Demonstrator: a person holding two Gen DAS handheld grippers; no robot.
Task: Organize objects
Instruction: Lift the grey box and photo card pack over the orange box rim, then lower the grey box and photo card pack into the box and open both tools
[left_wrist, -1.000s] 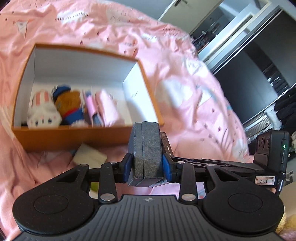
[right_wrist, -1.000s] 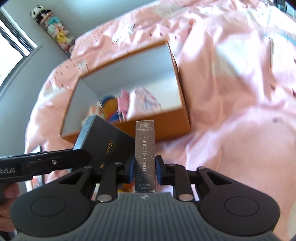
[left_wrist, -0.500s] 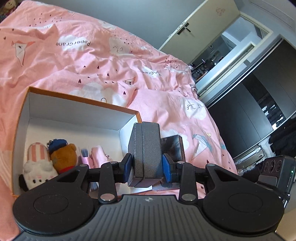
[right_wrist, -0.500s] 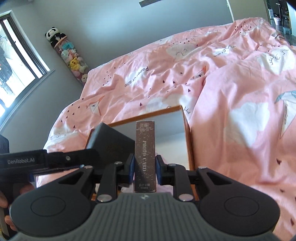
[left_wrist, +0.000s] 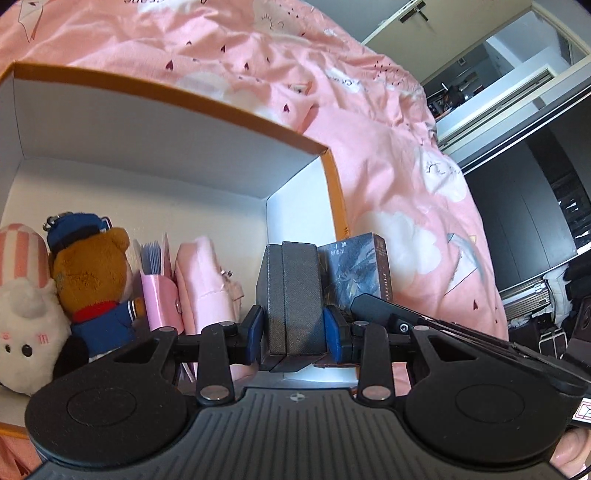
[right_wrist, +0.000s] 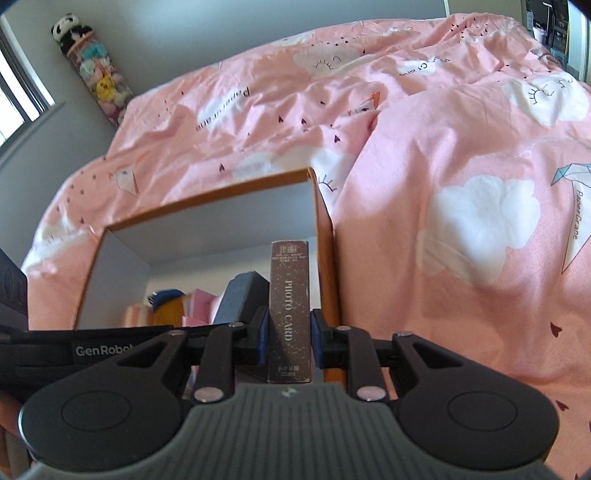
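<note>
An orange box with white inner walls lies open on the pink bed; it also shows in the right wrist view. My left gripper is shut on a dark grey box held inside the orange box near its right wall. My right gripper is shut on a brown "PHOTO CARD" box, held upright just beside the grey box; it shows in the left wrist view. A white plush, a bear plush and pink pouches stand in the orange box.
A pink duvet covers the bed all around the box. A hanging tube of small plush toys is on the far wall by a window. Dark wardrobes and an open door are at the right.
Both grippers have moved forward and down into the orange box with their loads. The plush toys and pouches now appear much closer in the left wrist view.
</note>
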